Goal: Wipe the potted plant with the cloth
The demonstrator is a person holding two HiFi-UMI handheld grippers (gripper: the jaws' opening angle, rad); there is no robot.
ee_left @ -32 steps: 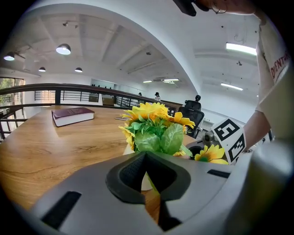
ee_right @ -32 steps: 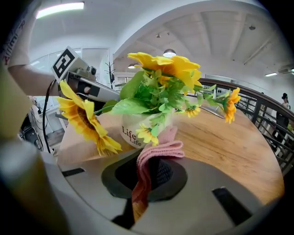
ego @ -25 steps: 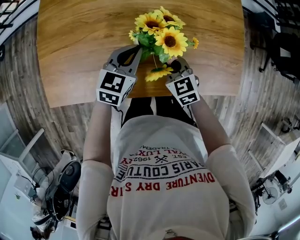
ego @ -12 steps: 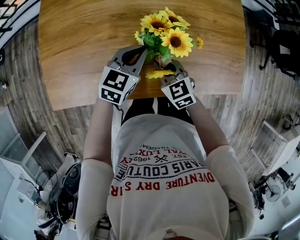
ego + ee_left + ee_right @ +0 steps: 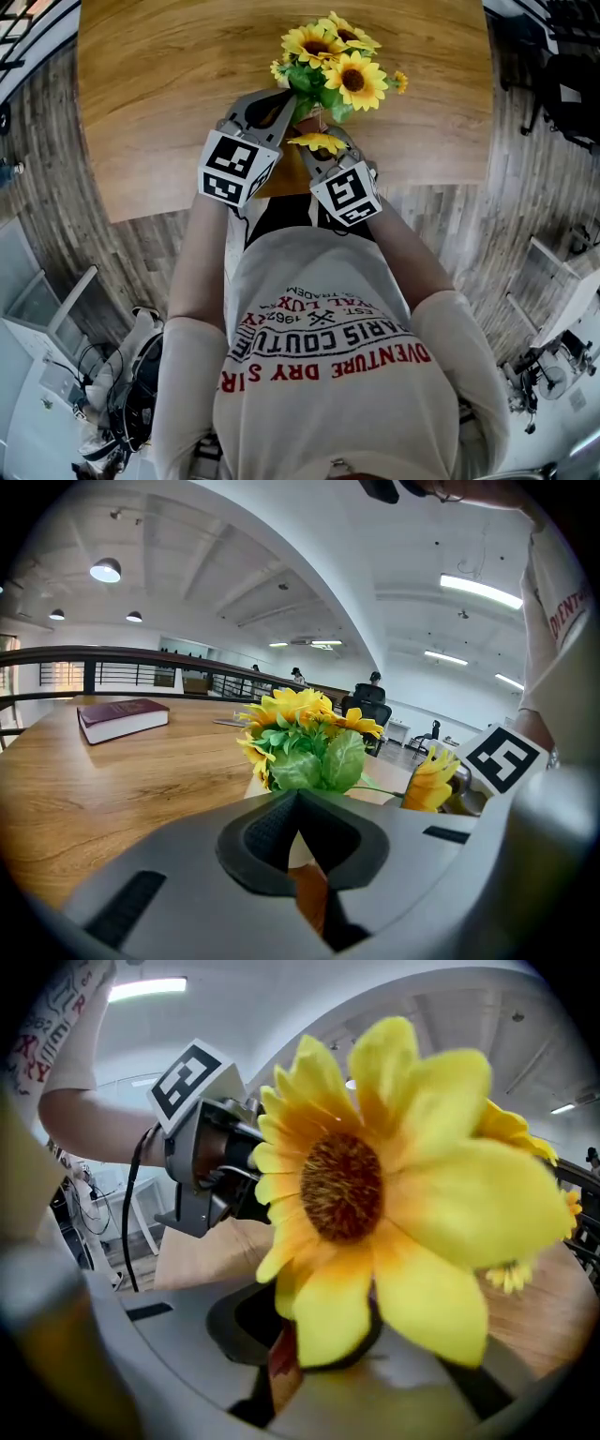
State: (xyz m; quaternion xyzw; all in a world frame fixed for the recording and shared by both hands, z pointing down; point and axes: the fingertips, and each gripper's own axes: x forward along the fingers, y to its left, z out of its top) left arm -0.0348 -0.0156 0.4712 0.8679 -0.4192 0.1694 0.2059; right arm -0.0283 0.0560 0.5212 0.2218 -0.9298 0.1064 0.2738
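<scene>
Since a second ago the right gripper (image 5: 317, 157) has slid toward the left gripper (image 5: 298, 803), coming in under the lowest sunflower (image 5: 347, 1185).
Its jaws are drawn together on a rust-coloured sliver, probably the cloth (image 5: 281, 1365) though little of it shows. The bloom lies across their tips, so this flower seems to be the one being wiped. The left gripper has kept its place, jaws closed tight just before the cream pot (image 5: 255, 785), likely to steady it. The potted plant (image 5: 328, 70) stands on the wooden table (image 5: 150, 103), near the person's edge.
</scene>
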